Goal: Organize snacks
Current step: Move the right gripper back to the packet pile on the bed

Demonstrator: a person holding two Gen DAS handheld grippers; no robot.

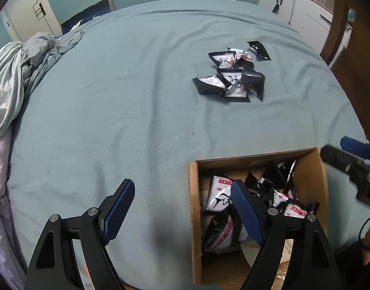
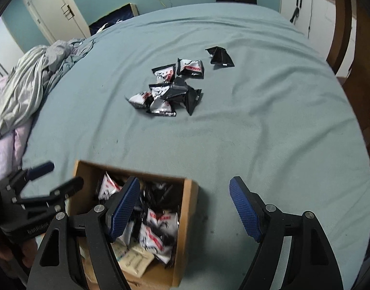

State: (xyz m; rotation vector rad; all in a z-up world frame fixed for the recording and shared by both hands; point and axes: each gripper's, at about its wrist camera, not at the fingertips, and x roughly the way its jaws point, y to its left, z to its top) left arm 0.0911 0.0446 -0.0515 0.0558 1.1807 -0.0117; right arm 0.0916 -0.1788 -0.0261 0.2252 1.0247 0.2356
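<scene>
A pile of black-and-white snack packets (image 1: 231, 77) lies on the teal bedsheet, also in the right wrist view (image 2: 168, 91). One black packet (image 2: 220, 56) lies apart to the pile's right. A cardboard box (image 1: 194, 217) near the bed's front edge holds several packets (image 1: 221, 198); it also shows in the right wrist view (image 2: 187, 217). My left gripper (image 1: 182, 212) is open and empty, straddling the box's left wall. My right gripper (image 2: 185, 212) is open and empty, straddling the box's right wall. Each gripper shows in the other's view (image 1: 354, 159) (image 2: 42, 178).
Crumpled bedding (image 1: 18, 72) is heaped at the bed's left side. White cabinets (image 1: 293, 7) and a wooden frame (image 1: 339, 24) stand at the right. A white door (image 2: 54, 7) is at the back left. Flat tan packets (image 2: 134, 258) lie at the box's bottom.
</scene>
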